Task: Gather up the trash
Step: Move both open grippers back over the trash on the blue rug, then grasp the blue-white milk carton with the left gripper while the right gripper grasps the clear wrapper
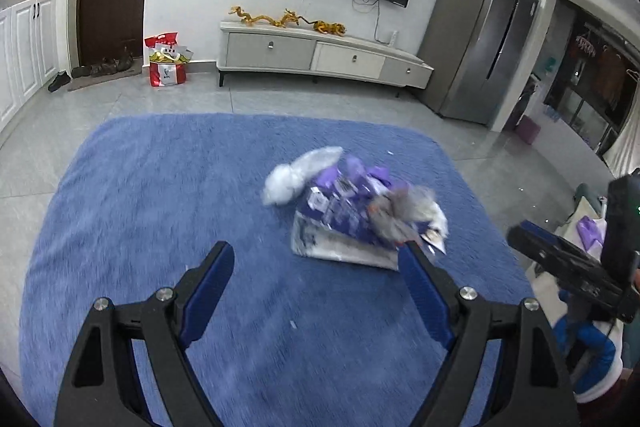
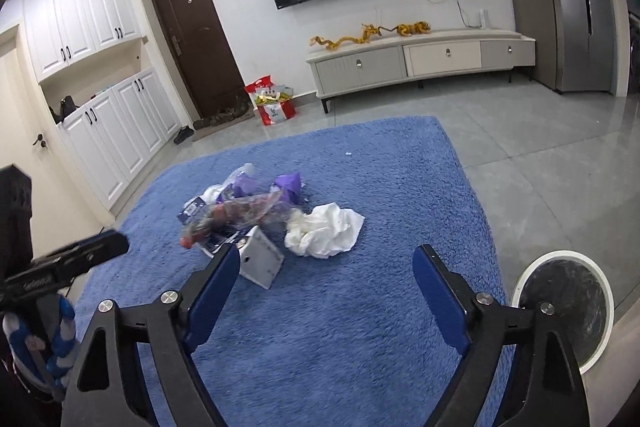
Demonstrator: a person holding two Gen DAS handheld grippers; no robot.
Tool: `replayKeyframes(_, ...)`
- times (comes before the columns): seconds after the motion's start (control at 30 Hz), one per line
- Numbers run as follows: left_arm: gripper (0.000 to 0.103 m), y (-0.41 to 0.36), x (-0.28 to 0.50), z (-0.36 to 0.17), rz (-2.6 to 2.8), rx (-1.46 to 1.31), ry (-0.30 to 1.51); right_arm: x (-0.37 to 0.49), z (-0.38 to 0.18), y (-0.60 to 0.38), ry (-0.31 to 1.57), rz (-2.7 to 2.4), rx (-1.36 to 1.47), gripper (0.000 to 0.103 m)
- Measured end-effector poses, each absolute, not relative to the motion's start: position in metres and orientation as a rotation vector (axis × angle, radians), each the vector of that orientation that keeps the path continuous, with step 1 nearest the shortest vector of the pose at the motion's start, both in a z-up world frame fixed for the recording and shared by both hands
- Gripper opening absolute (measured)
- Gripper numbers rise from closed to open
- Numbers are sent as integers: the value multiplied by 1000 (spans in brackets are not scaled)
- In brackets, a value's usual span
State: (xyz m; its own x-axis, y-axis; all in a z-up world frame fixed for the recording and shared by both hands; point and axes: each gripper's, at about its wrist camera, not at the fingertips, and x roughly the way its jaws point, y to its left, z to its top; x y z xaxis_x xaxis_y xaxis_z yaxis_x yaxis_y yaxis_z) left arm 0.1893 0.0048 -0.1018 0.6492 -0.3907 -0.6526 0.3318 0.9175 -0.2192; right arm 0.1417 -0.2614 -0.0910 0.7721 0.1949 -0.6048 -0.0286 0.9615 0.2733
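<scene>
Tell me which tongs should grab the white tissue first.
Right. The right tongs are open, with the crumpled white tissue just ahead of them and the bin alongside. The left tongs face the wrapper pile.

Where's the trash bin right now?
In the right wrist view, the white-rimmed trash bin stands on the tile floor at lower right, beside the blue rug, right of the right tongs.
</scene>
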Motion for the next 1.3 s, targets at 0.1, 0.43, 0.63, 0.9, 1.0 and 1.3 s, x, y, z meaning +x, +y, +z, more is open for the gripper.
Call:
replayKeyframes(0.1, 83, 4, 209, -106, -422, -75, 772, 151, -95, -262, 686, 155, 261, 87)
replayKeyframes(0.43, 79, -4, 264, -123, -537, -106, 830, 188, -98, -250, 705, 231, 246, 77)
replayKeyframes(0.63, 64, -20, 284, -134, -579, -100, 858, 218, -95, -238, 704, 273, 234, 71)
replayKeyframes(0.9, 55, -17, 279, -158, -633, -132, 917, 245, -119, -221, 794, 326, 270, 51)
replayKeyframes(1.0, 55, -12, 267, -163, -649, -154, 918, 242, -123, -219, 803, 346, 276, 32)
replayKeyframes(1.3, 49, 7, 232, -158, -643, -178, 878, 212, -111, -219, 752, 368, 265, 5)
